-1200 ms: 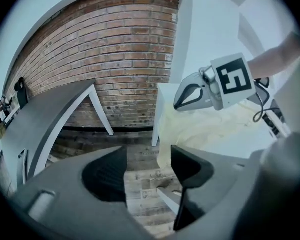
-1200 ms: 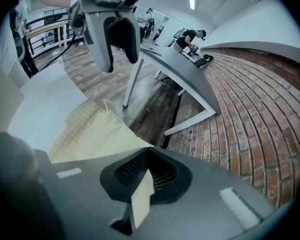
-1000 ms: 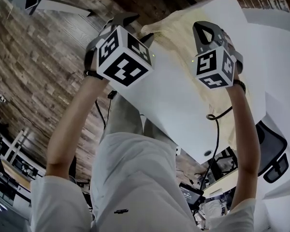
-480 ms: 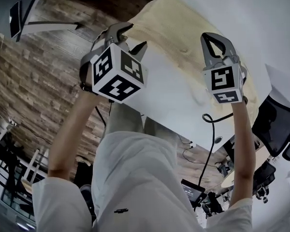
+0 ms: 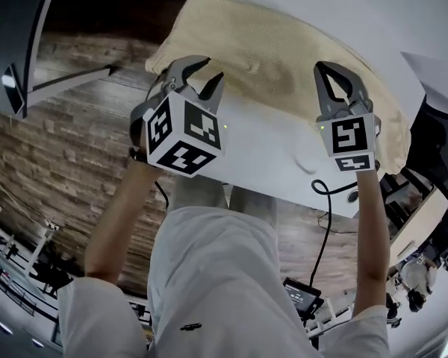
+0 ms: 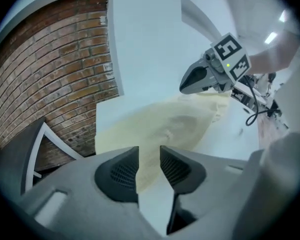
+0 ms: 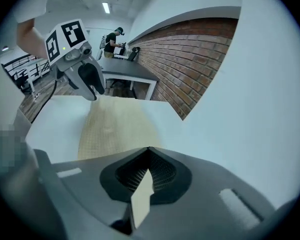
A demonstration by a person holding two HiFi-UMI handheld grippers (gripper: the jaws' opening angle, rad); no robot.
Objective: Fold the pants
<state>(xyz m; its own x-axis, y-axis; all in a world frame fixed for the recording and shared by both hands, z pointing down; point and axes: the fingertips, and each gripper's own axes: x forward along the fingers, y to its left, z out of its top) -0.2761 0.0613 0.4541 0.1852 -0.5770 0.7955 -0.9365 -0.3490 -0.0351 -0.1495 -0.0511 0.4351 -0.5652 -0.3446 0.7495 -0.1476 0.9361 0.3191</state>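
The pale yellow pants (image 5: 276,51) lie flat on the white table (image 5: 284,155), also seen in the left gripper view (image 6: 165,124) and the right gripper view (image 7: 115,126). My left gripper (image 5: 207,71) hangs over their near left edge. Its jaws have just been closing and still stand apart (image 6: 150,151); cloth and table show through the gap, and I see no pad pressing on the fabric. My right gripper (image 5: 325,68) is shut (image 7: 149,151) above the pants' right part, with nothing seen in its grip. Each gripper shows in the other's view: the right (image 6: 183,88), the left (image 7: 94,95).
A black cable (image 5: 325,222) hangs from my right gripper past the table's near edge. A brick wall (image 6: 55,74) runs behind the table. A dark desk (image 7: 125,74) with a person (image 7: 112,39) stands far off. A dark chair (image 5: 437,140) sits at the right.
Both grippers have moved across the table and now sit over the pants' near part. The left jaws are narrower than before. The right jaws stayed shut.
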